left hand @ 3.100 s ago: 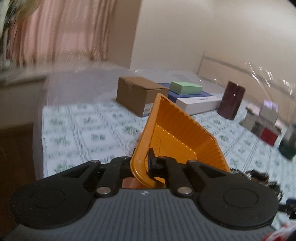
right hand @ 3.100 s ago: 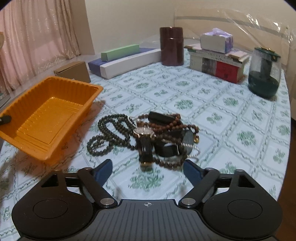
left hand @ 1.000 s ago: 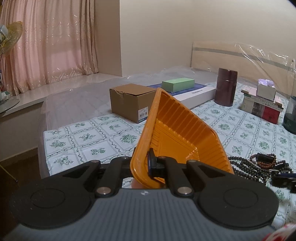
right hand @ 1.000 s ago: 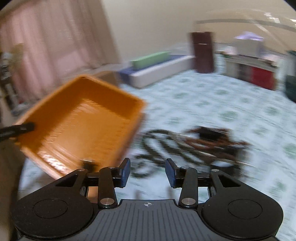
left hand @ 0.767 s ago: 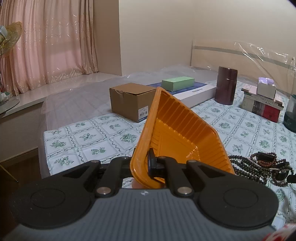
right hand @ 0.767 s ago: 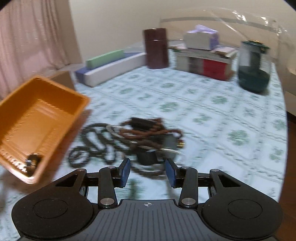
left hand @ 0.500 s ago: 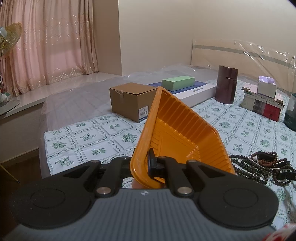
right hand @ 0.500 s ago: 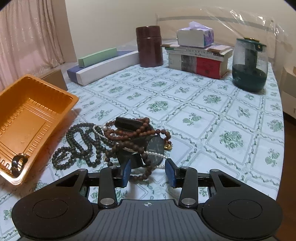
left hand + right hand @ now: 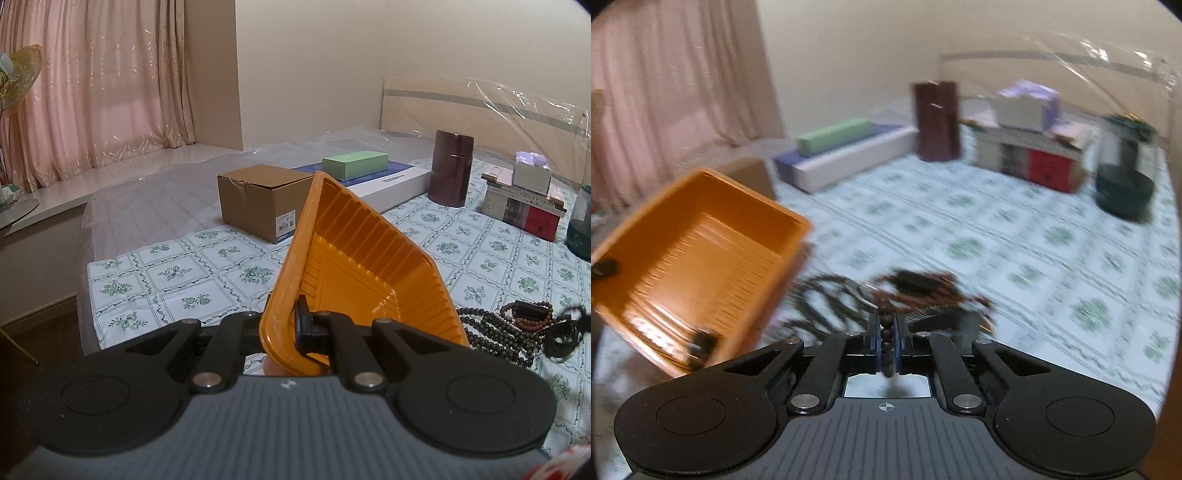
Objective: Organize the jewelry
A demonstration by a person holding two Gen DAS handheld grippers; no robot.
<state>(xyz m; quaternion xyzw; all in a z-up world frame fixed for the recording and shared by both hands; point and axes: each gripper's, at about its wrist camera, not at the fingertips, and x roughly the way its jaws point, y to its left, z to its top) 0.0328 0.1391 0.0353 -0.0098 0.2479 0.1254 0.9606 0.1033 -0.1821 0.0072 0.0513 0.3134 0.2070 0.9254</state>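
Note:
My left gripper is shut on the near rim of an orange plastic tray and holds it tilted. In the right wrist view the tray is at the left, with a small dark item in its near corner. My right gripper is shut on a brown bead strand drawn from the blurred jewelry pile on the patterned cloth. The pile, with dark bead strings and a watch, also shows at the right of the left wrist view.
A cardboard box, a green box on a long white box, a brown canister, stacked books with a tissue box and a dark green jar stand along the far side. The surface's left edge drops to the floor.
My right gripper has closed on a bead strand from the pile and is moving, so its view is blurred. The left gripper and tray have stayed still.

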